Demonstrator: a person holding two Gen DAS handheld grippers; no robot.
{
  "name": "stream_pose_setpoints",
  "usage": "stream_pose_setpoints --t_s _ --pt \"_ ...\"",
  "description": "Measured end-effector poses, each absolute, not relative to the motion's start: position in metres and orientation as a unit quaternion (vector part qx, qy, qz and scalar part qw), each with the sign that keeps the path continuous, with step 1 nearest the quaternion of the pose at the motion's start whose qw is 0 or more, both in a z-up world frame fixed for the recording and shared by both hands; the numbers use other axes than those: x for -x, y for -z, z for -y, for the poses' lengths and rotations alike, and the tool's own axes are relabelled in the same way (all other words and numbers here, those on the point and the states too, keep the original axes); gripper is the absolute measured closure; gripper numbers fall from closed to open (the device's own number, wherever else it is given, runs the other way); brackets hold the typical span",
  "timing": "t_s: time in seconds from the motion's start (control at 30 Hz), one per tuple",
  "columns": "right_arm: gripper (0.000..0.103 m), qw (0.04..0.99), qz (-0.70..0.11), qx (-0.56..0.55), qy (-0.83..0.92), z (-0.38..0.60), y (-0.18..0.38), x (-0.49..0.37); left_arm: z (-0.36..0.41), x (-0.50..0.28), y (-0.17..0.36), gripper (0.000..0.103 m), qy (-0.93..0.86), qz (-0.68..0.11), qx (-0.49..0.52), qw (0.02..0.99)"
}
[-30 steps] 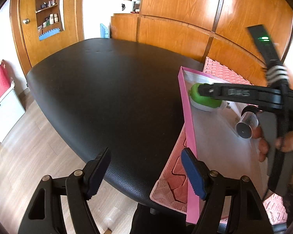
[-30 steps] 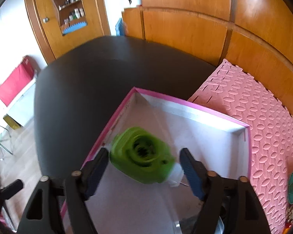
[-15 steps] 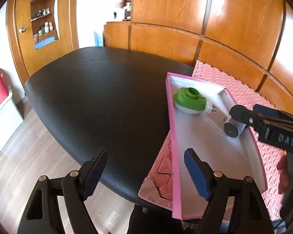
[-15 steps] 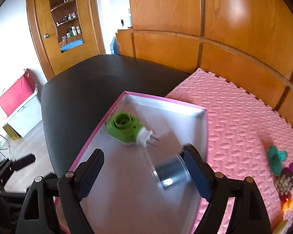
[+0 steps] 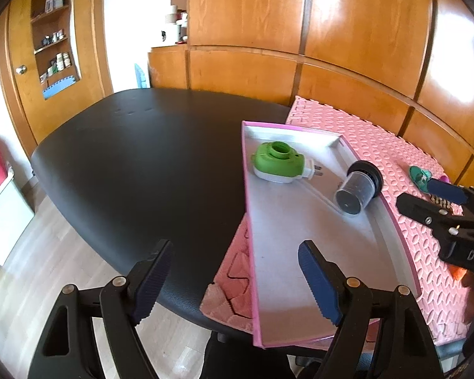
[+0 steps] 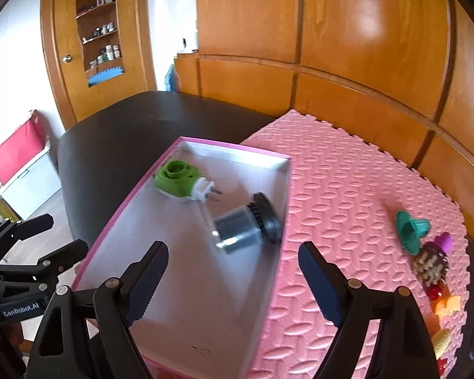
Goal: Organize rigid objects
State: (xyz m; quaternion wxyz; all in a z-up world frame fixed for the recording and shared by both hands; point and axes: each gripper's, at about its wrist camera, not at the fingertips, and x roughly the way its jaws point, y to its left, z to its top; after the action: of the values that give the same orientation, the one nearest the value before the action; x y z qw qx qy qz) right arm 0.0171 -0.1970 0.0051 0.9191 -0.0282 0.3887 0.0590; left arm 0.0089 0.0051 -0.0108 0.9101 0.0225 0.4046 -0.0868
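Left gripper (image 5: 233, 281): we hold it wide, jaws just been opening, nothing between them.
Right gripper (image 6: 230, 278): we hold it spread, empty, above the box (image 6: 186, 284).
Plug (image 6: 180, 181): lies at the box's far end.
Jar (image 6: 246, 227): lies on its side in the box, near the right wall.
Mat (image 6: 347, 195): small toys (image 6: 426, 252) sit at its right edge.

Clear jar (image 6: 243, 230) motion-blurred, small toys (image 6: 433, 271) partly cut off at right edge
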Motion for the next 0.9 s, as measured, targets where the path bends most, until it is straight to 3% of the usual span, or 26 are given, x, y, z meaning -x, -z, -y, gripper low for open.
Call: stream_pose_setpoints --t_s 0.7,0.9 --pt "0.017 0.918 -0.366 -0.037 0.146 0.38 -0.023 0.053 0.081 0.011 -0.005 0.022 0.202 -0.379 -0.094 0.898" --pt "0.017 0.897 -0.339 -0.117 0.258 0.464 -0.016 0.097 0.128 0.018 -0.009 0.022 0.268 -0.38 -0.114 0.878"
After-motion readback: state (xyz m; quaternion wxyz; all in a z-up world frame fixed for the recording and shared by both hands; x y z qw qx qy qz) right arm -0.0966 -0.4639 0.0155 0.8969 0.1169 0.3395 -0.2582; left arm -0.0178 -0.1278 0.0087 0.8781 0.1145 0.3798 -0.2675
